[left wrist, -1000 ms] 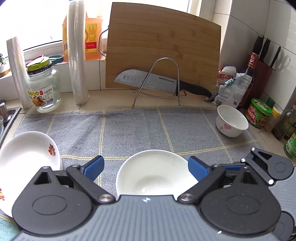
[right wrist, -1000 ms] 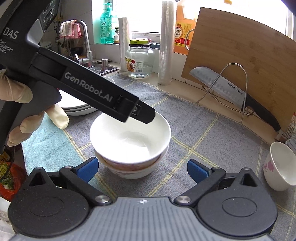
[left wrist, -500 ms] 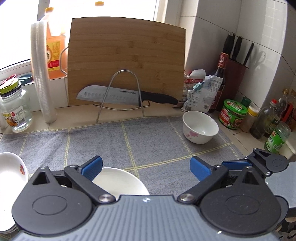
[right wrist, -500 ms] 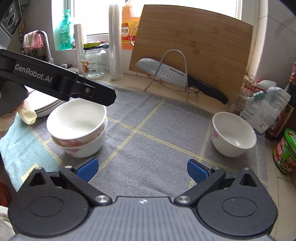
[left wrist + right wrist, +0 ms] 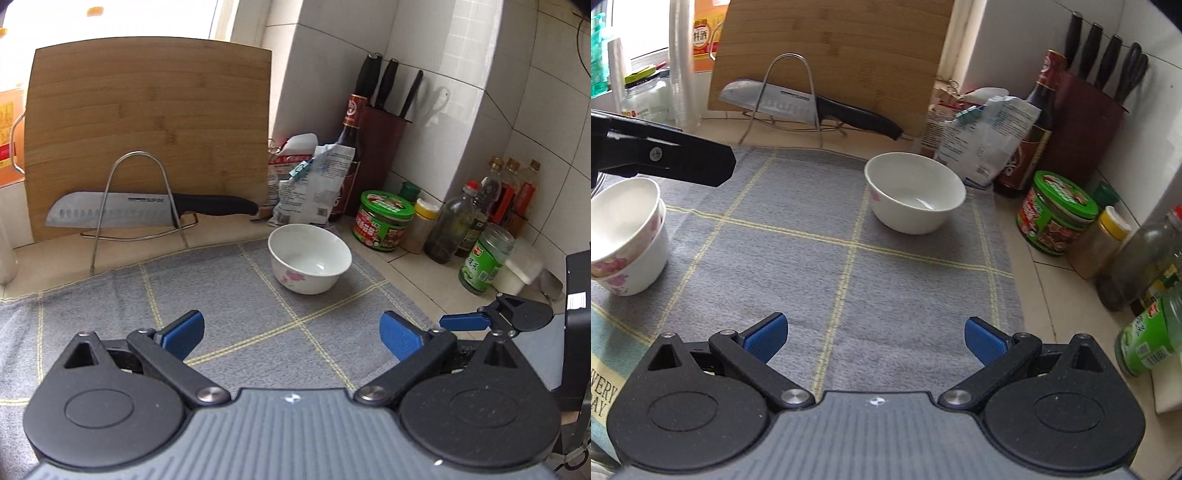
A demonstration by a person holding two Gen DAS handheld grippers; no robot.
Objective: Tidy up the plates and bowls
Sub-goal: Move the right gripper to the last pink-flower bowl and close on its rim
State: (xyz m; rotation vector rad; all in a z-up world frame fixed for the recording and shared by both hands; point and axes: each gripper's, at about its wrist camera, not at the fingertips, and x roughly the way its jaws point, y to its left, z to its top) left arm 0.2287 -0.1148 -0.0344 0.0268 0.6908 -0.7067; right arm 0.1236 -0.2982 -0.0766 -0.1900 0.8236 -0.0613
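Nearest us, our left gripper (image 5: 291, 334) and right gripper (image 5: 874, 338) hang with jaws spread wide, empty, the left having just opened further. On the table's gray woven mat (image 5: 827, 266), stacked bowls (image 5: 626, 240) sit at nine o'clock; a glossy floral bowl (image 5: 916, 197) at one o'clock. We judge its slick rim could slip from the pads and chip against the jars (image 5: 1056, 214).
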